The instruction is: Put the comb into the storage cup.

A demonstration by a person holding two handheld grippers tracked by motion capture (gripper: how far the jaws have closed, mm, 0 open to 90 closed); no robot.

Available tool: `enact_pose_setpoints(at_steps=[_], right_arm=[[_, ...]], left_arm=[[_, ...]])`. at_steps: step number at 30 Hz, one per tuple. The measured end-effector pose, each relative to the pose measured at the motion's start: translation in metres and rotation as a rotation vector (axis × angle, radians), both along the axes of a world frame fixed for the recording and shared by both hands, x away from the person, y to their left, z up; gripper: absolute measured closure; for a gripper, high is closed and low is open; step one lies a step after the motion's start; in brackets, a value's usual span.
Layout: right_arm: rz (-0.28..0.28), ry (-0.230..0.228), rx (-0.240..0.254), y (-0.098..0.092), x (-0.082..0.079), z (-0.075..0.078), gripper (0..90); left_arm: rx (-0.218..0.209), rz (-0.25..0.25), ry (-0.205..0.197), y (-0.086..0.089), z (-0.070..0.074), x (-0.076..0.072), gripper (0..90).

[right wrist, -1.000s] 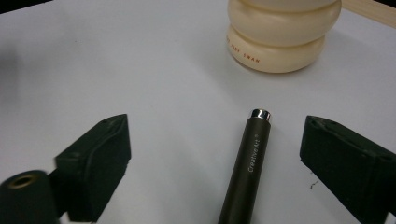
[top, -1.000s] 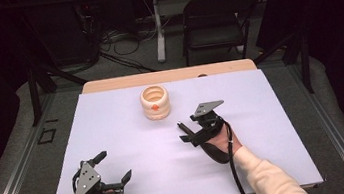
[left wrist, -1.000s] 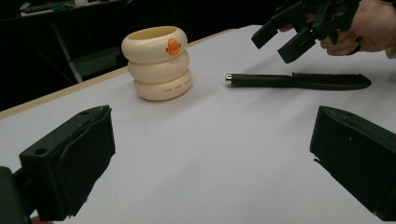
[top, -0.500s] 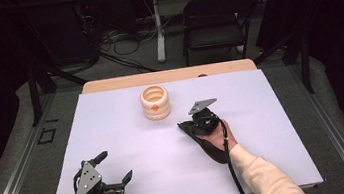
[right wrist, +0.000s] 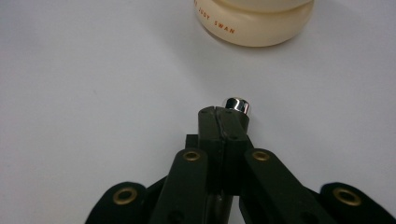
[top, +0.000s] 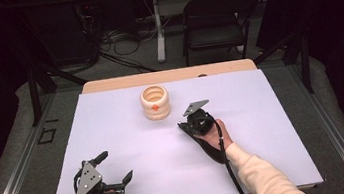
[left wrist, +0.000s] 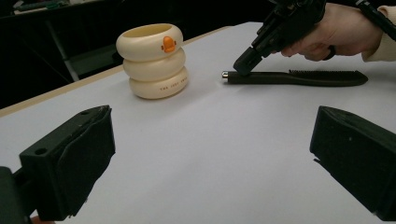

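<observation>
A black brush (top: 205, 144) with a shiny metal end cap (right wrist: 237, 105) lies flat on the white table, handle end toward a cream ringed cup (top: 154, 103) bearing an orange duck mark. My right gripper (top: 186, 124) tilts down onto the handle just behind the cap. Its jaws have just been closing and now stand together on the handle (left wrist: 261, 77). The left gripper view shows the same tips (left wrist: 243, 67) touching the handle. My left gripper (top: 115, 171) rests near the front left edge, open and holding nothing.
The white sheet (top: 273, 114) covers the table, with a strip of wooden edge (top: 108, 83) at the back. A folding chair (top: 212, 18) and floor cables stand beyond the table.
My right gripper's jaws went from wide open to shut while it sank slightly onto the brush handle. The left gripper stayed still.
</observation>
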State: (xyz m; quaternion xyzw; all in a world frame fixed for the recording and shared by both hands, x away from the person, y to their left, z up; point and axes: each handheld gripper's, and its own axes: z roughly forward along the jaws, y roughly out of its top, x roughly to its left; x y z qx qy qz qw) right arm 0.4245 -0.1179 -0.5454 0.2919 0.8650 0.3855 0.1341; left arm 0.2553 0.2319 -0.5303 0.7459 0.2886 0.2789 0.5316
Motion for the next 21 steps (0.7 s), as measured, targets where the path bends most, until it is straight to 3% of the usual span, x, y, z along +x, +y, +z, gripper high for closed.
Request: enact_pose_setpoints(at_steps=[21], right_arm=[[-0.070, 0.002, -0.074, -0.014, 0.009, -0.003, 90.0]], left_arm=[[0.008, 0.002, 0.007, 0.001, 0.000, 0.000, 0.3]])
